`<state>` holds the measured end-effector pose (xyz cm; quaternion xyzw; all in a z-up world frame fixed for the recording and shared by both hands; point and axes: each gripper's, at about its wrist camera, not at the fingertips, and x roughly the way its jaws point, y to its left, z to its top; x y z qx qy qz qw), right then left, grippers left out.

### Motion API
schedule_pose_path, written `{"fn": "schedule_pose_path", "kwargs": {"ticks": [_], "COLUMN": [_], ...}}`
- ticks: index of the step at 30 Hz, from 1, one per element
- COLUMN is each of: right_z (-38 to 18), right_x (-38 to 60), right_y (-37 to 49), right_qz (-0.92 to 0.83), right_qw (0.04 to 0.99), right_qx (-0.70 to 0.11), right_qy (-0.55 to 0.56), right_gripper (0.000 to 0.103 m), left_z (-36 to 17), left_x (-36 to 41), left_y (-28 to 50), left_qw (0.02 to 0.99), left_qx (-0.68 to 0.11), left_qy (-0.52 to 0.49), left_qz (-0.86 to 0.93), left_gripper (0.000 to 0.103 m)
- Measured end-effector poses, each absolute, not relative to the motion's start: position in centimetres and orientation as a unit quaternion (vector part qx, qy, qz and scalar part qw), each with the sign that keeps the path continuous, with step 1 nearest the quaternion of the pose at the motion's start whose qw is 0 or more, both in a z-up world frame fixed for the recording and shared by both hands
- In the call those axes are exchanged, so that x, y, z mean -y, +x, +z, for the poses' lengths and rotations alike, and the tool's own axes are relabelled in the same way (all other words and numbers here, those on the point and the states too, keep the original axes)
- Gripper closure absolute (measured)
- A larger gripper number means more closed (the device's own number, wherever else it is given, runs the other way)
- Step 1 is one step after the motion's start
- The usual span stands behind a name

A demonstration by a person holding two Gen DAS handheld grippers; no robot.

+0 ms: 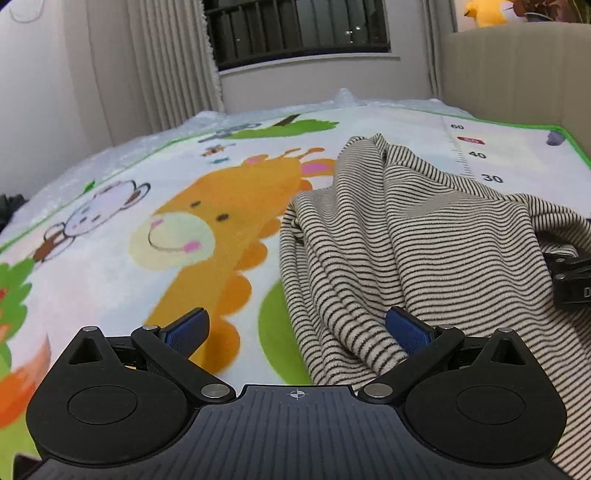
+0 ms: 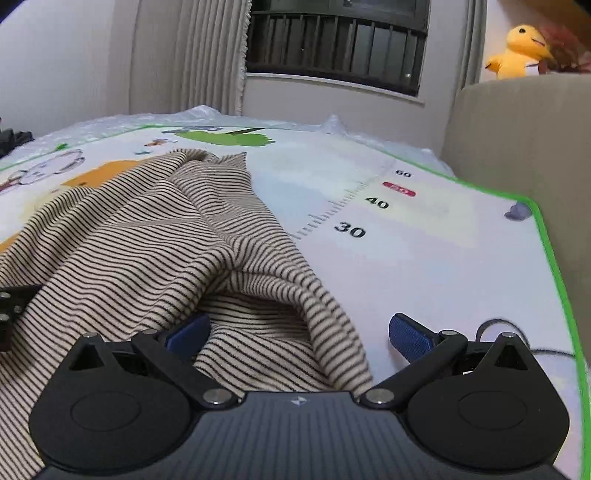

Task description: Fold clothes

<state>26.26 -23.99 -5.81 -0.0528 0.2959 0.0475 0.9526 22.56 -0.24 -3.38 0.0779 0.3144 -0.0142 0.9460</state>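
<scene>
A beige garment with thin dark stripes [image 1: 413, 236] lies crumpled on a cartoon play mat [image 1: 122, 266]. My left gripper [image 1: 297, 326] is open, low over the garment's near left edge; cloth lies between the blue pads and partly covers the right pad [image 1: 406, 330]. In the right wrist view the same garment [image 2: 155, 236] spreads to the left, with a raised fold near me. My right gripper [image 2: 299, 330] is open with that fold between its pads; the left pad [image 2: 190, 332] is half hidden by cloth. The right gripper's body shows at the left view's right edge [image 1: 572, 280].
The mat has a green border [image 2: 554, 258], a giraffe picture [image 1: 221, 206] and a printed ruler [image 2: 354, 206]. A beige headboard [image 2: 517, 140] rises on the right with a yellow plush toy [image 2: 521, 51] on top. Curtains [image 1: 159, 62] and a barred window [image 1: 295, 29] stand behind.
</scene>
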Motion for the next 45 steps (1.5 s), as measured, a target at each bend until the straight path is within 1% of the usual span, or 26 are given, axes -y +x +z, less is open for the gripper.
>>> {"fn": "schedule_pose_path", "kwargs": {"ticks": [4,9,11,13,14,16,18,19,21,22,23,25,27,30,32,33,34,35,36,37,38,40,41,42,43,45], "right_z": [-5.1,-4.6,-4.3,-3.1,-2.4,-0.9,0.5,0.2,-0.6,-0.9,-1.8,-4.9,-6.0,-5.5,-5.2,-5.1,-5.0,-4.8,-4.3,-3.8,-2.9,-1.3,-1.1,-0.9,-0.7,-0.8], "right_x": [25.0,27.0,28.0,28.8,29.3,30.3,31.3,30.7,29.3,28.6,27.7,26.3,25.7,25.4,25.7,25.8,26.0,26.2,26.3,26.5,25.7,24.1,22.5,20.8,19.1,16.3], "right_y": [22.0,11.8,8.1,4.9,4.0,2.2,0.4,0.4,0.6,0.7,0.8,2.1,1.3,2.5,3.1,3.4,3.7,4.0,3.3,2.5,1.0,-2.1,-3.0,-3.8,-4.6,-6.3], "right_qz": [0.065,0.085,0.067,0.020,0.020,0.021,0.022,0.042,0.084,0.105,0.115,0.128,0.110,0.112,0.125,0.132,0.138,0.145,0.155,0.165,0.174,0.192,0.212,0.232,0.252,0.310], "right_qw": [0.948,0.943,0.949,0.964,0.968,0.974,0.977,0.973,0.963,0.957,0.950,0.918,0.933,0.926,0.918,0.914,0.910,0.905,0.908,0.910,0.922,0.940,0.936,0.930,0.923,0.896], "right_qx": [-0.312,-0.322,-0.306,-0.261,-0.249,-0.224,-0.199,-0.209,-0.230,-0.240,-0.260,-0.335,-0.293,-0.323,-0.342,-0.351,-0.360,-0.369,-0.357,-0.344,-0.324,-0.280,-0.281,-0.282,-0.284,-0.294], "right_qy": [-0.022,-0.013,-0.028,-0.052,-0.027,0.025,0.077,0.089,0.112,0.124,0.127,0.172,0.178,0.160,0.157,0.155,0.154,0.152,0.156,0.160,0.121,0.039,0.004,-0.030,-0.064,-0.120], "right_gripper": [0.000,0.000,0.000,0.000,0.000,0.000,0.000,0.000,0.000,0.000,0.000,0.000,0.000,0.000,0.000,0.000,0.000,0.000,0.000,0.002,0.004,0.016,0.024,0.056,0.078,0.081], "left_z": [-2.6,-1.7,0.2,2.7,3.9,5.3,5.1,4.5,2.6,1.5,0.6,-1.4,-1.9,-1.9,-1.9,-1.9,-1.9,-1.9,-1.9,-1.9,-1.9,-1.8,-1.7,-1.7,-1.7,-2.1], "left_x": [-0.8,-1.9,-2.7,-3.7,-4.4,-5.5,-5.7,-5.5,-4.5,-4.0,-3.8,-3.3,-3.0,-2.7,-2.5,-2.4,-2.3,-2.2,-2.3,-2.5,-2.8,-3.3,-3.5,-3.7,-4.0,-4.6], "left_y": [17.2,7.3,4.3,1.9,1.4,1.4,2.4,3.0,3.9,4.1,4.4,4.9,4.9,4.5,4.2,4.1,4.0,3.8,3.6,3.2,3.1,3.7,4.1,4.4,4.7,5.1], "left_qw": [0.942,0.938,0.947,0.958,0.962,0.953,0.926,0.911,0.893,0.890,0.889,0.885,0.885,0.889,0.892,0.893,0.894,0.895,0.896,0.897,0.897,0.893,0.890,0.888,0.887,0.885], "left_qx": [-0.320,-0.313,-0.282,-0.245,-0.235,-0.251,-0.294,-0.318,-0.354,-0.369,-0.381,-0.405,-0.409,-0.403,-0.400,-0.398,-0.396,-0.394,-0.392,-0.389,-0.388,-0.395,-0.399,-0.401,-0.402,-0.405], "left_qy": [0.086,0.100,0.095,0.078,0.052,-0.025,-0.091,-0.115,-0.124,-0.119,-0.112,-0.100,-0.091,-0.079,-0.072,-0.068,-0.064,-0.060,-0.059,-0.063,-0.069,-0.088,-0.098,-0.107,-0.113,-0.128], "left_qz": [-0.053,-0.112,-0.119,-0.123,-0.130,-0.169,-0.217,-0.237,-0.247,-0.240,-0.230,-0.209,-0.202,-0.201,-0.199,-0.199,-0.198,-0.197,-0.198,-0.199,-0.201,-0.200,-0.199,-0.198,-0.197,-0.192], "left_gripper": [0.000,0.000,0.000,0.000,0.000,0.000,0.000,0.000,0.002,0.011,0.028,0.029,0.028,0.023,0.025,0.029,0.042,0.050,0.055,0.063,0.070,0.076,0.077,0.078,0.078,0.078]}}
